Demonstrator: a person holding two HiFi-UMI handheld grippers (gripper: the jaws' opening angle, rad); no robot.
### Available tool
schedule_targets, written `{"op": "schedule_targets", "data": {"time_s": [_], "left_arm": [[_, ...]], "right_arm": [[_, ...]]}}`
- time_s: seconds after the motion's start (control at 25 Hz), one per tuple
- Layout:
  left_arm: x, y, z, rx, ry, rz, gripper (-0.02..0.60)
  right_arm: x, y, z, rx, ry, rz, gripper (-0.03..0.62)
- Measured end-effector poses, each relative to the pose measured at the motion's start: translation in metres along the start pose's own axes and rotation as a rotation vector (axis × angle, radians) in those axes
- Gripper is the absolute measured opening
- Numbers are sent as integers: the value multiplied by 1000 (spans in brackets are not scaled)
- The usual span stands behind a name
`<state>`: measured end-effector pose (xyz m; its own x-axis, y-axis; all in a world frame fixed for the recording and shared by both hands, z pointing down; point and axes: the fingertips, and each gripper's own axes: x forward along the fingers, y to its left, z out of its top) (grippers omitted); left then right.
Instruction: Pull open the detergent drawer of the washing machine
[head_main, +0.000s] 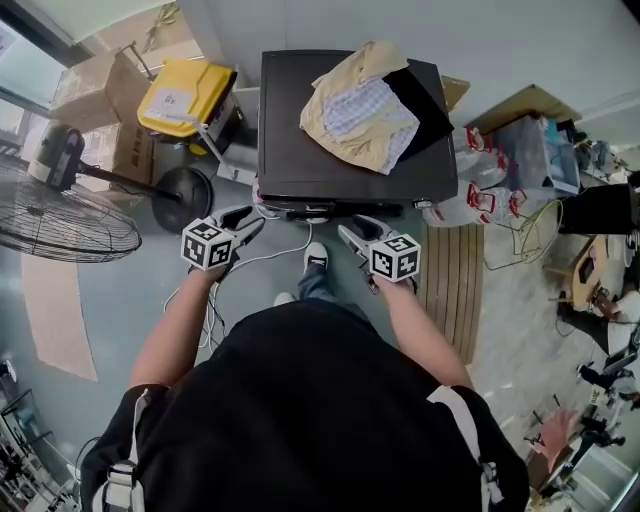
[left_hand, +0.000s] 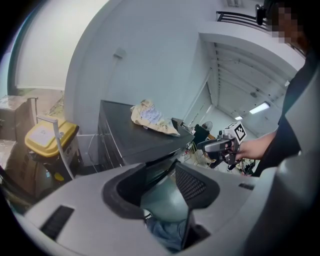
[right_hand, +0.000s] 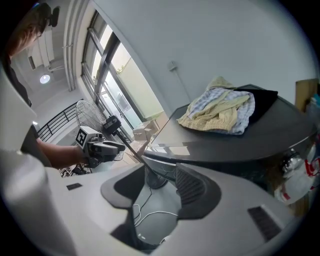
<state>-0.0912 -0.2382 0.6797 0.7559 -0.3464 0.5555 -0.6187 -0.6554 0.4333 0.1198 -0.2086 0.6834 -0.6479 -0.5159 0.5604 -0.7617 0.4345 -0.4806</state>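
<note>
Washing machine (head_main: 300, 130) is set at the far side of the scene, against the white wall. Its detergent drawer cannot be told apart on the narrow strip of front that shows from above.

Nearest the head camera a person's black shirt (head_main: 310, 400) is seen, with both bare forearms stretched forward. At their ends the two grippers are held side by side, a little apart. Each is topped by its marker cube and pointed toward the machine's front edge, short of it.

The left gripper (head_main: 248, 222) is held with its jaws spread. In the left gripper view only grey floor and blue trouser cloth are seen through the gap, so nothing is gripped. The right gripper (head_main: 355, 232) is likewise held with its jaws apart, and only floor and a white cable (right_hand: 150, 216) are seen between them. Between the two grippers a shoe (head_main: 316, 256) is planted on the grey floor beside that cable.

Beyond, the machine's dark flat top is partly covered by a pile of pale yellow and checked clothes (head_main: 360, 105), with a black cloth (head_main: 425, 100) touching it at the right.

To the machine's left a yellow-lidded bin (head_main: 185, 95), cardboard boxes (head_main: 95, 85) and a pedestal fan (head_main: 60, 215) are placed. To its right a wooden slatted board (head_main: 450, 290) is laid on the floor, and plastic bags (head_main: 478, 185) are seen past it.
</note>
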Motion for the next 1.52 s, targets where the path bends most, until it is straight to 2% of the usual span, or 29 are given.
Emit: {"op": "schedule_targets", "data": {"time_s": [0.56, 0.92, 1.52], "left_arm": [[40, 33, -28, 14, 92, 41, 186], [63, 43, -41, 13, 143, 39, 186], [79, 53, -49, 25, 177, 61, 184]], "right_arm": [[42, -21, -17, -39, 105, 10, 198], [60, -33, -18, -38, 116, 16, 198], [85, -37, -28, -63, 155, 39, 185]]}}
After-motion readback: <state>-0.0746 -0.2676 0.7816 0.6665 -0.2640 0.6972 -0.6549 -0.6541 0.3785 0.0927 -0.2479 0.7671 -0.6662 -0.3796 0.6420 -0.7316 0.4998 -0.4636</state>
